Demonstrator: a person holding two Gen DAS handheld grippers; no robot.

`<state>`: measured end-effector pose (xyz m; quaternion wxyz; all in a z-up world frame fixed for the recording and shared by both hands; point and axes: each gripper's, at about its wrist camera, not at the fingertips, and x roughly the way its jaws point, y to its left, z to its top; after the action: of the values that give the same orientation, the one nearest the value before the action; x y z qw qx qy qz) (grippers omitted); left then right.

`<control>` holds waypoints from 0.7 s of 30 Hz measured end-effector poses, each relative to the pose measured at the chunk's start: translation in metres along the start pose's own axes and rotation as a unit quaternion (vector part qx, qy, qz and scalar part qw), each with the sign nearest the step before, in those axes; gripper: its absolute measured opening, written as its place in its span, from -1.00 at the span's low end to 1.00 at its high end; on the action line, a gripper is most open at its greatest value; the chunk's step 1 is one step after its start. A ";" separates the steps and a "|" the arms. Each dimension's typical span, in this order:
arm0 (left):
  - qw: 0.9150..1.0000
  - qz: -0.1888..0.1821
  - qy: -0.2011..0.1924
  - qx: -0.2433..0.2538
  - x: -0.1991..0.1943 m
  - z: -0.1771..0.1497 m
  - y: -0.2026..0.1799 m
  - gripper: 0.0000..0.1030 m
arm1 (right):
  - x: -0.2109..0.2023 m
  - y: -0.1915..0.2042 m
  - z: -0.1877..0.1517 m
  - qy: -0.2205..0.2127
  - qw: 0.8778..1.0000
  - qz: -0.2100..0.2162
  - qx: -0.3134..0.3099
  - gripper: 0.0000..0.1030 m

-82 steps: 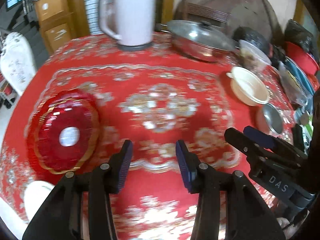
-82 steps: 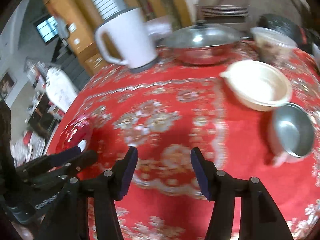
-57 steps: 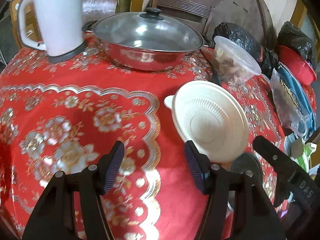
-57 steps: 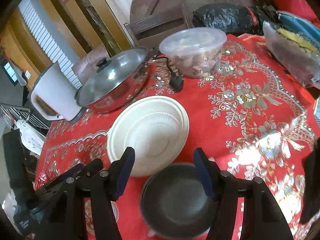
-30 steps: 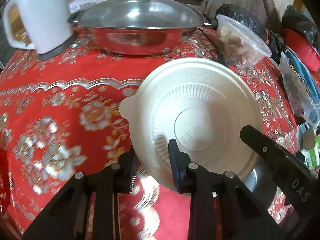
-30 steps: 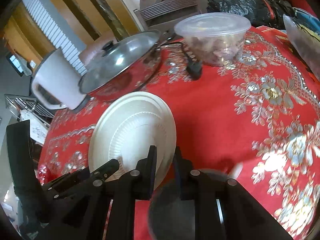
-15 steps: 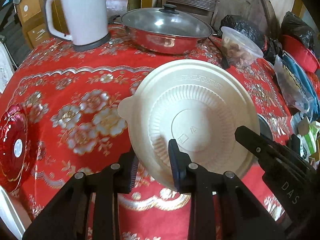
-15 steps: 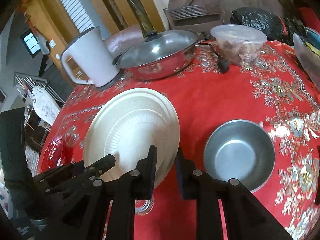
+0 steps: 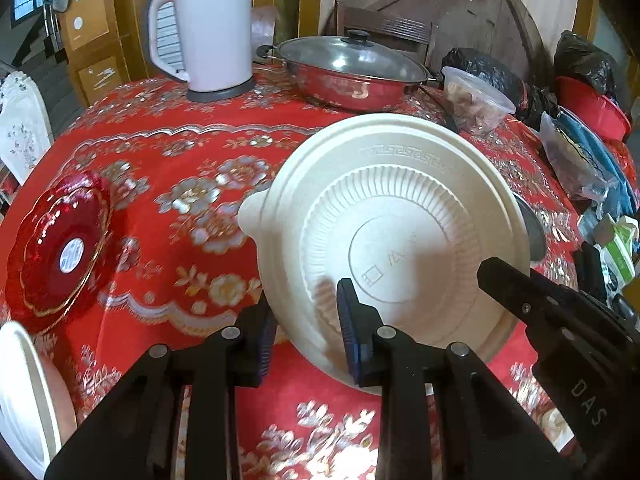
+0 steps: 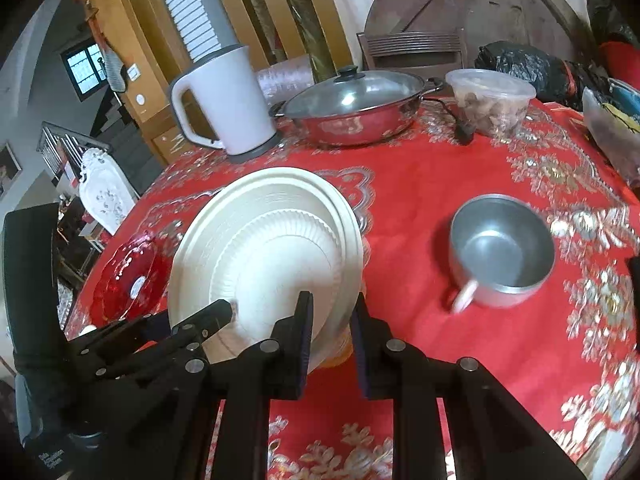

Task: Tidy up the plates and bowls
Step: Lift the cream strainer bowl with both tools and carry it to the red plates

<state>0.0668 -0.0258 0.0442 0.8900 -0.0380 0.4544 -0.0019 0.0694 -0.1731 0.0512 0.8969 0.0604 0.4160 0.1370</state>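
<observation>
Both your tongs are clamped on the same cream bowl, which is lifted off the surface and tilted so its ribbed inside faces the cameras. Your left tongs pinch its near rim, and your right tongs pinch the rim at the opposite edge; the bowl holds nothing.

On the red patterned cloth to your right stands a metal bowl, upright, with a pale spoon-like handle leaning out over its near edge. A red glass plate lies at the left edge of the surface, well apart from the cream bowl.

At the far side stand a white kettle, a steel pan under a glass lid, and a lidded clear tub with brownish food inside.
</observation>
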 end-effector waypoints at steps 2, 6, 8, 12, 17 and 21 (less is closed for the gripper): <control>1.000 -0.001 -0.003 0.000 -0.004 -0.009 0.004 -0.49 | -0.001 0.004 -0.010 -0.002 1.000 -0.003 -0.004 -0.59; 1.000 0.010 -0.011 0.003 -0.006 -0.025 0.009 -0.49 | -0.001 0.013 -0.028 0.001 1.000 -0.004 -0.009 -0.53; 1.000 0.008 -0.007 0.001 -0.005 -0.030 0.012 -0.49 | 0.001 0.015 -0.035 0.004 1.000 -0.004 -0.009 -0.53; 1.000 0.013 -0.007 -0.001 -0.004 -0.040 0.017 -0.49 | 0.003 0.019 -0.045 0.010 1.000 -0.002 -0.010 -0.52; 1.000 0.011 -0.001 -0.005 -0.001 -0.049 0.022 -0.49 | 0.005 0.026 -0.050 0.014 1.000 -0.007 -0.017 -0.52; 1.000 0.010 0.003 -0.013 0.001 -0.052 0.028 -0.48 | 0.007 0.032 -0.050 0.016 1.000 -0.007 -0.023 -0.52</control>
<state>0.0242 -0.0018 0.0112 0.8879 -0.0452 0.4577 0.0124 0.0292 -0.1408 0.0215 0.8922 0.0341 0.4278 0.1411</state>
